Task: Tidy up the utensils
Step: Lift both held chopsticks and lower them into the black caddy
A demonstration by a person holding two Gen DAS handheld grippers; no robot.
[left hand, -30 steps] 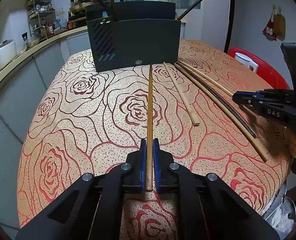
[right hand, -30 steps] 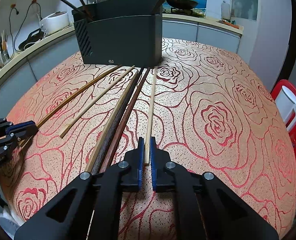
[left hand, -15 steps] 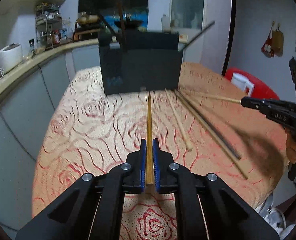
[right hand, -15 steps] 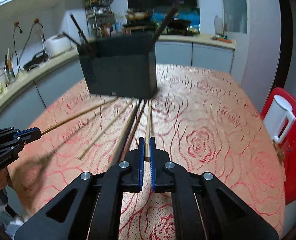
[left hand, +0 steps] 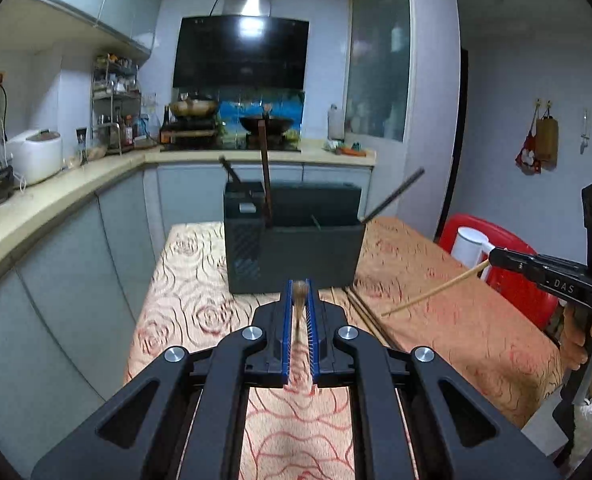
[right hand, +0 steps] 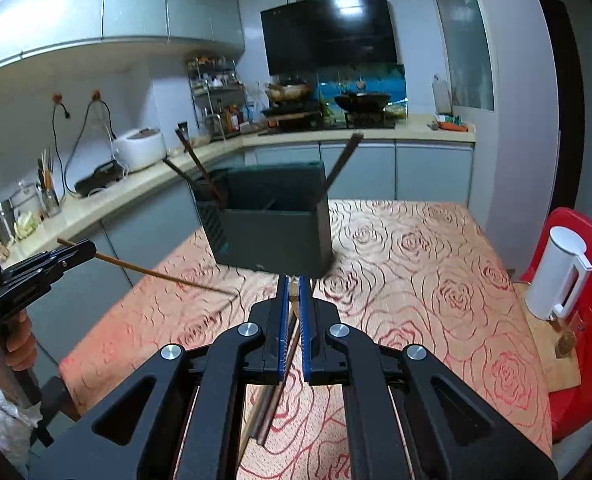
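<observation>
Left wrist view: left tool (left hand: pixel 299 300) clamped tight on one brown chopstick (left hand: pixel 299 292), seen end-on, lifted clear of the counter (left hand: pixel 200 280). Right tool (left hand: pixel 499 258) visible off to the side, pinching a pale chopstick (left hand: pixel 435 290) angled down toward the cloth. Right wrist view: right tool (right hand: pixel 292 292) closed on its stick (right hand: pixel 293 286); left tool (right hand: pixel 78 252) holding the darker one (right hand: pixel 156 274). Black holder (right hand: pixel 272 236) ahead on the counter, a few sticks already standing in it. Several more chopsticks (right hand: pixel 268 412) lying loose on the cloth below the tools. Roughly midway: two in hand not yet dropped in, rest to follow.
</observation>
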